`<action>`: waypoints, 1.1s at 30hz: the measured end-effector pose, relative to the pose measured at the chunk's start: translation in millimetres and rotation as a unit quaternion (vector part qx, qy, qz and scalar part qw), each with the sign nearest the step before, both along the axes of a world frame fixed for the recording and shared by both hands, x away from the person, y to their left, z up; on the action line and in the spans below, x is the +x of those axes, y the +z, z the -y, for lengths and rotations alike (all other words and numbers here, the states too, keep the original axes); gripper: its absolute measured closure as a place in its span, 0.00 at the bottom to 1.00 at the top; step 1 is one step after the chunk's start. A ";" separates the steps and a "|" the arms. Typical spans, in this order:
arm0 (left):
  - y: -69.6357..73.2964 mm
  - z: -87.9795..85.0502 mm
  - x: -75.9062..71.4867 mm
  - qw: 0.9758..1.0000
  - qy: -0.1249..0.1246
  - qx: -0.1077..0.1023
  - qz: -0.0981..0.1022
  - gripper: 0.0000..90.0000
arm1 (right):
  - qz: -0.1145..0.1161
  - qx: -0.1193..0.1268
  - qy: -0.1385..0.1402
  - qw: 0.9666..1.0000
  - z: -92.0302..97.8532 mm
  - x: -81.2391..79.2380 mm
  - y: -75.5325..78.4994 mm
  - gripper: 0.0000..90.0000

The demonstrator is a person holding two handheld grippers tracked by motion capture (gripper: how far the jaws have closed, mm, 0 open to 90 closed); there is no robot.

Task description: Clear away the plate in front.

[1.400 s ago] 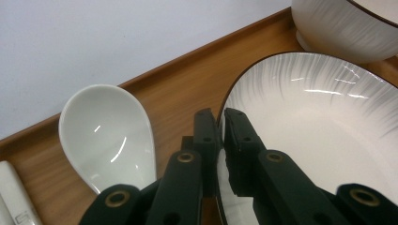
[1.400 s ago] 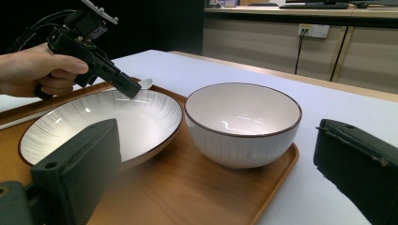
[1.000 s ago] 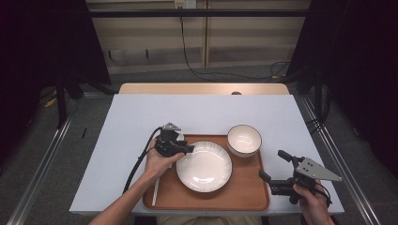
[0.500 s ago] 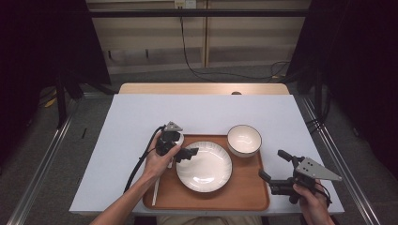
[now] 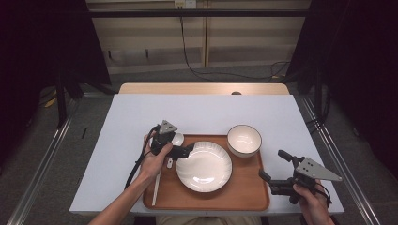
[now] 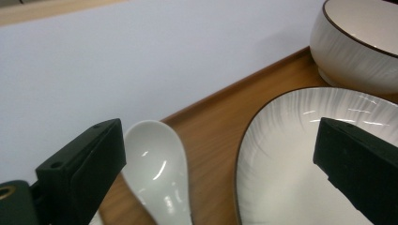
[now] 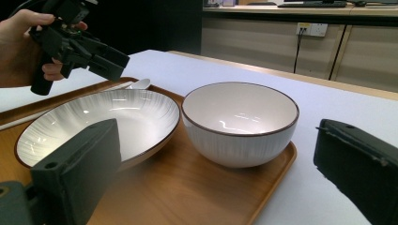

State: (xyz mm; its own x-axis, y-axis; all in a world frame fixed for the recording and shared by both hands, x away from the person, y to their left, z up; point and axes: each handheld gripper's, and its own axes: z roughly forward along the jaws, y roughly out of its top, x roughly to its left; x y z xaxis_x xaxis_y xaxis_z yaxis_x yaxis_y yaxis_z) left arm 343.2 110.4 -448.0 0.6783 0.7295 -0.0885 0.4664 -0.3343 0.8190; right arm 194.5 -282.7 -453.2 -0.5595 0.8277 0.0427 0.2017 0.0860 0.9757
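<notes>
Spoon: the white spoon [image 6: 157, 173] lies on the wooden tray [image 5: 251, 199] at its left end, bowl toward the far rim, just beside the plate; nothing presses on it, so it reads as set down there to complete a place setting.
Left gripper: the left gripper [image 5: 185, 151] hangs just above the spoon, its jaws having just been opening; they now stand wide apart, one jaw beside the spoon's bowl and the other over the plate, so the spoon is released.
Plate: the ribbed white plate [image 5: 204, 166] takes the middle of the tray, leaving the left strip for cutlery.
Chopsticks: a pale stick [image 5: 155, 186], probably chopsticks, lies along the tray's left edge, near the spoon's handle.
Bowl: the white bowl [image 7: 240, 123] stands at the tray's far right corner, just beside the plate.
Right gripper: the right gripper [image 5: 274, 171] waits off the tray's right end, jaws spread and grasping nothing, out of the left hand's way.
Table: the white table [image 5: 206, 112] bears the tray near the person's edge.
</notes>
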 end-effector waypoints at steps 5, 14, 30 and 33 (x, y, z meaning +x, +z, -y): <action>6.2 -10.3 -6.6 0.999 0.028 -0.013 0.036 0.02 | 0.000 0.002 -0.002 1.000 -0.1 0.5 0.1 0.01; 9.9 -39.1 -27.3 0.997 0.043 -0.017 0.055 0.02 | -0.004 -0.001 -0.008 1.000 1.5 -1.1 -0.6 0.01; 14.2 -89.0 -65.3 0.994 0.083 -0.032 0.058 0.02 | -0.020 0.001 -0.025 0.999 5.3 -0.4 -0.9 0.01; 13.0 -93.9 -71.2 0.994 0.086 -0.033 0.056 0.02 | -0.023 -0.002 -0.030 0.999 6.5 0.2 -1.2 0.01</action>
